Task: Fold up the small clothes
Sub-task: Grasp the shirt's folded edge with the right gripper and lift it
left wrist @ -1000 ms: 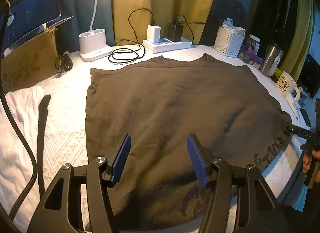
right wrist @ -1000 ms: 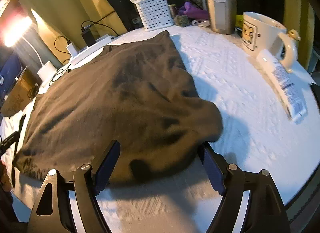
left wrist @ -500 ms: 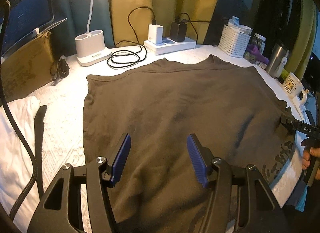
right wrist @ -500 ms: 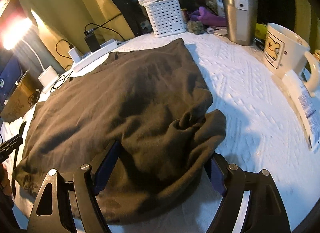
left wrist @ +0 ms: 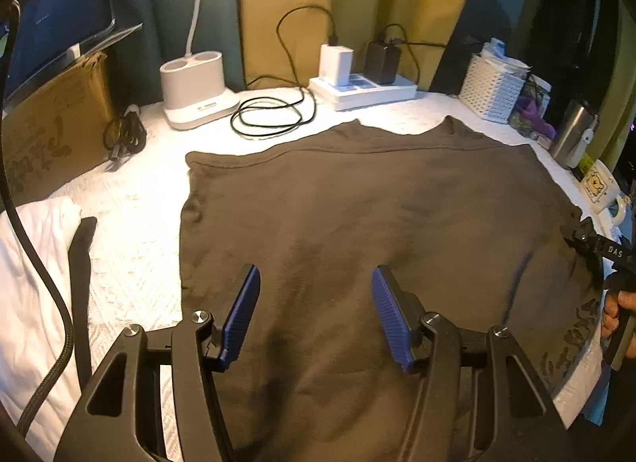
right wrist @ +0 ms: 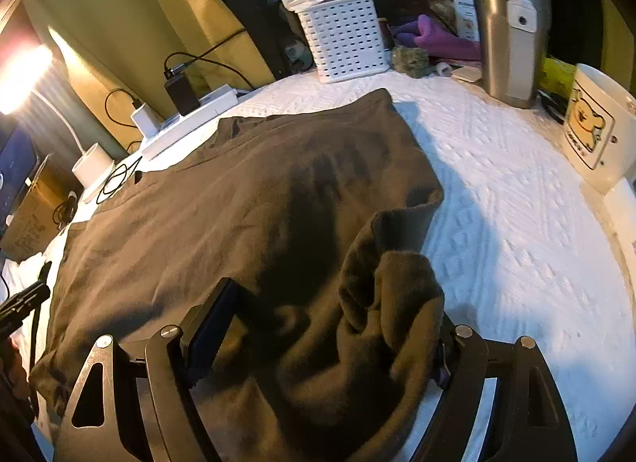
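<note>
Table (left wrist: 131, 200), white textured cover: almost wholly taken up by the brown garment (left wrist: 357, 223), spread flat, neckline toward the power strip (left wrist: 361, 88) at the far edge. Near hem hangs at the table's front edge, below the garment's printed corner.

Right side of garment: bunched cloth is seen heaped between the jaws of the right hand-held gripper (right wrist: 318, 343). Jaws stand wide; whether the pads press the cloth cannot be told, as the right pad is hidden under the fold.

Left hand-held gripper (left wrist: 316, 315): released, jaws apart, nothing between them; hovering over the garment's near middle.

Mug (right wrist: 596, 136) and steel flask (right wrist: 512, 25): just right of the garment, near the fold path.

Step judged in hand: right edge to be carried over toward the garment's centre. Advised: the bunch should be gripped firmly before lifting, the edge kept taut and parallel to the garment's left side, and the lift kept low so the mug is not caught. The left side may need pinning.
</note>
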A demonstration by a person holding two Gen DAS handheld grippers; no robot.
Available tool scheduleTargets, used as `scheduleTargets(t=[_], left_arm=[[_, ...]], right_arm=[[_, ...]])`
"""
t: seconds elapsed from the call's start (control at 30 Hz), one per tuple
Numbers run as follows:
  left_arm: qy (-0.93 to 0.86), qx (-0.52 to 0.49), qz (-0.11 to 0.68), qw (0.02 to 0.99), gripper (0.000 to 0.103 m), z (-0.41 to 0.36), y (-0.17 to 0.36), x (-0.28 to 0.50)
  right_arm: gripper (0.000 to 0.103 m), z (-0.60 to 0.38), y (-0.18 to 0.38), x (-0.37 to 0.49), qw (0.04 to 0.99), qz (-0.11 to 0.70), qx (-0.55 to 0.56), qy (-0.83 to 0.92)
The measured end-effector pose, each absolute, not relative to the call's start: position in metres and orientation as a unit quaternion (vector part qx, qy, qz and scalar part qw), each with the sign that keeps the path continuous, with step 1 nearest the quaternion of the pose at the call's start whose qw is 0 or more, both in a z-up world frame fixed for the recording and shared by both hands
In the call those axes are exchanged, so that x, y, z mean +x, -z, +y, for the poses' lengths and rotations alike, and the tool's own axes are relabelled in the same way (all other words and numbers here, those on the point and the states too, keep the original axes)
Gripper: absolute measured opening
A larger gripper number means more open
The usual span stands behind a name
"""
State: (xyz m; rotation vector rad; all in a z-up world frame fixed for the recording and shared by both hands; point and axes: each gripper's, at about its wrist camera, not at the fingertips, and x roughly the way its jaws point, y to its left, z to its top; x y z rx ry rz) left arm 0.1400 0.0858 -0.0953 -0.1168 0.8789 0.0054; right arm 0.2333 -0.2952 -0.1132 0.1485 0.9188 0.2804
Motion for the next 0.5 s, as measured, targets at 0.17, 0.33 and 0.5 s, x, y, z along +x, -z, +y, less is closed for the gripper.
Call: scheduleTargets(t=[0.17,0.33,0.5], left_arm=[[-0.011,-0.064,0.432,0.9,0.059,0.095,0.101,0.147],[-0.007,-0.071,0.431,0.9,0.059,0.097,0.102,0.152],[-0.006,-0.076,0.426,0.901,0.059,0.1,0.1,0.152]], right_arm=[[0.06,-0.289,0.113,0.238,0.883,0.441,0.072,-0.141],[0.033,-0.285,0.115,0.242,0.876,0.449,0.079,-0.161],[0.021,-0.285,0.115,0.243,0.87,0.45,0.099,-0.176]])
